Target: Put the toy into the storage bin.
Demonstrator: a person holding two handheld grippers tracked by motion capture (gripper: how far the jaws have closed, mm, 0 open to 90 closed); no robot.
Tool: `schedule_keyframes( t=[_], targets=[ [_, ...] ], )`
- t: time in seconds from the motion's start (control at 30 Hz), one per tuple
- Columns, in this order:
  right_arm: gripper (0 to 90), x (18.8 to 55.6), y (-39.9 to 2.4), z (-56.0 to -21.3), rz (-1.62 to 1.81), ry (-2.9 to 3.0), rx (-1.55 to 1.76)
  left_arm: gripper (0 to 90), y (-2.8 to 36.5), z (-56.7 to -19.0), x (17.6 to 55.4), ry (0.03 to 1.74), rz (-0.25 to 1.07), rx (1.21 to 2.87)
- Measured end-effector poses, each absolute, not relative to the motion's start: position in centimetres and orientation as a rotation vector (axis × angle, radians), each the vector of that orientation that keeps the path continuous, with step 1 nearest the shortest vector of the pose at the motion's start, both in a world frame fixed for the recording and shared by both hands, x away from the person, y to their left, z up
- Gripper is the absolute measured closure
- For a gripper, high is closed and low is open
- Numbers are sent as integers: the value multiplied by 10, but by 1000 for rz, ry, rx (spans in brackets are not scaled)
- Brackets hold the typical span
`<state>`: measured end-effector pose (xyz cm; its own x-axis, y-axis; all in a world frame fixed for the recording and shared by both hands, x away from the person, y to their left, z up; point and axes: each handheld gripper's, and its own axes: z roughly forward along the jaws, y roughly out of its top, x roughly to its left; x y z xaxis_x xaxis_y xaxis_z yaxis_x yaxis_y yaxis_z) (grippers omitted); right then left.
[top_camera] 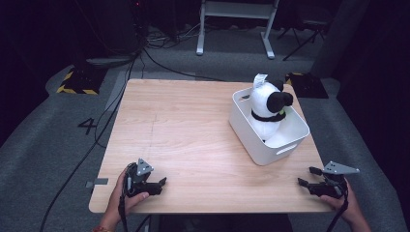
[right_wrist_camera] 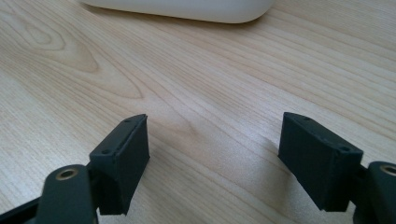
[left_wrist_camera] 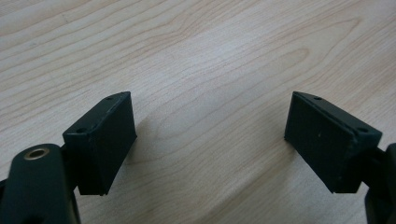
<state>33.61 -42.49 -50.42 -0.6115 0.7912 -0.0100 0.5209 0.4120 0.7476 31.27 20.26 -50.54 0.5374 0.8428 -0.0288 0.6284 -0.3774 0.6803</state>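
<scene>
Meanwhile, at the desk: two hands wait at the near edge while a plush toy sits in a bin.
Landmark: white plastic bin (top_camera: pixel 290 140), on the wooden desk (top_camera: pixel 193 130), toward its far right side.
Plush toy: a white stuffed dog (top_camera: pixel 265 108) with black ears and a dark collar, sitting upright inside the bin, head above the rim.
Left tongs (top_camera: pixel 157 185): well to the near left of the bin, low over the desk; jaws wide apart, holding nothing.
Right tongs (top_camera: pixel 307 177): just near of the bin, at the desk's near right corner; jaws wide apart, holding nothing.
Right gripper view: the bin's rounded wall (right_wrist_camera: pixel 187 9) lies ahead of the jaws.
Handling, as judged: the toy looks light, soft and squashy, not fragile; fabric should grip well.
Best hold, as judged: the head or neck above the rim, pinched firmly.
</scene>
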Motion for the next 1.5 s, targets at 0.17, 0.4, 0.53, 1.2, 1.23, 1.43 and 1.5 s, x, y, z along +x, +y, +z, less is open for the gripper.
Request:
schedule_keyframes(
  t=[0.17, 0.4, 0.53, 1.2, 1.23, 1.43, 1.5],
  targets=[
    [242, 336, -425, -504, 1028, 2309, 1129, 162, 202, -505, 312, 1189, 431, 2128],
    [238, 336, -424, -504, 1029, 2310, 1128, 157, 201, -506, 313, 1197, 438, 2120],
    [238, 336, -425, -504, 1028, 2311, 1125, 154, 201, -506, 313, 1201, 440, 2124],
    [233, 336, -425, -504, 1038, 2321, 1121, 150, 201, -506, 313, 1208, 438, 2119],
    [233, 336, -425, -504, 1037, 2322, 1119, 150, 201, -506, 313, 1205, 439, 2119],
    [230, 336, -425, -504, 1034, 2320, 1121, 150, 201, -506, 313, 1206, 438, 2118],
    [230, 336, -425, -504, 1035, 2321, 1120, 150, 201, -506, 313, 1206, 437, 2119]
  ],
)
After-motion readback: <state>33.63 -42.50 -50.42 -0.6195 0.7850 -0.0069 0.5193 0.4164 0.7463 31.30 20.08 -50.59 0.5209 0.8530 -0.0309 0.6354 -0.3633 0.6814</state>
